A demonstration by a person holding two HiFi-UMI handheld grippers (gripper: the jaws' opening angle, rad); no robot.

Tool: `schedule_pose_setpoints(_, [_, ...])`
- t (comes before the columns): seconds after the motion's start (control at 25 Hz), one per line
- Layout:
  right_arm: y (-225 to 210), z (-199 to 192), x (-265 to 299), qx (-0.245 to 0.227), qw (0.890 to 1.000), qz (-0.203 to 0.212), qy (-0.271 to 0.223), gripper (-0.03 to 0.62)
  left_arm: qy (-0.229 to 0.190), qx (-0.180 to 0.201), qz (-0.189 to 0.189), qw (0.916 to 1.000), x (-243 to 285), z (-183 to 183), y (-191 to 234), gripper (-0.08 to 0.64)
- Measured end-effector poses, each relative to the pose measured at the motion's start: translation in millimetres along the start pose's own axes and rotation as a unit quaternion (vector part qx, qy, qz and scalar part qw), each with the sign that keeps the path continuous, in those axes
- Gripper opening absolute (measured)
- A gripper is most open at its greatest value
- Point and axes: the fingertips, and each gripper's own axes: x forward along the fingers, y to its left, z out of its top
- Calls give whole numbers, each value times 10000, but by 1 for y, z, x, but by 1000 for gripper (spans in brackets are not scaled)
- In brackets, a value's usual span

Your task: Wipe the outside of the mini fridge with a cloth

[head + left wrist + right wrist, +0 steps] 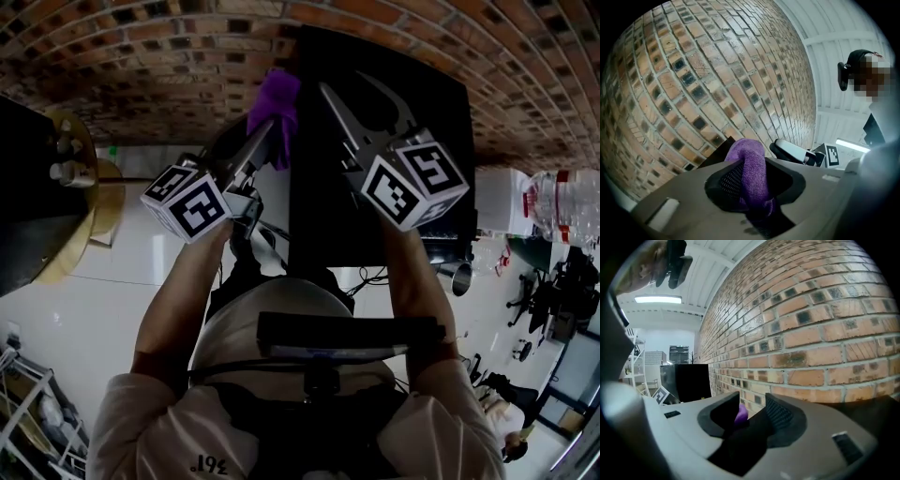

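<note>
The fuzzy purple cloth is bunched up and pinched in the left gripper, by the fridge's edge. The mini fridge is a plain black box against the brick wall.

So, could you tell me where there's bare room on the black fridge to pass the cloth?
On the fridge, the black face is bare to the right of the right gripper, out to its right edge. It is crowded at the upper left corner, where the left gripper holds the purple cloth close beside the right one.

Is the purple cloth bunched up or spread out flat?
Bunched up: the cloth is a thick wad pinched in the left claw.
</note>
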Motion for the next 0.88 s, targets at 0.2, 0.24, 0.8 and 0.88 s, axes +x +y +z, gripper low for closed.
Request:
schedule_pose_setpoints(0.2, [2,2,1,-19,9999,79,-59,167,6,-156,-65,9999,3,-2,1,110])
schedule_pose_setpoints(0.24, [2,2,2,-17,9999,84,-56,167,8,-184,-78,9998,3,-3,2,110])
schedule_pose_setpoints(0.8, [2,3,1,-15,10000,74,-57,167,254,-652,8,9976,-1,-50,46,114])
schedule_pose_setpoints(0.88, [2,3,1,-16,10000,79,-55,166,274,-688,53,9972,-2,-57,53,114])
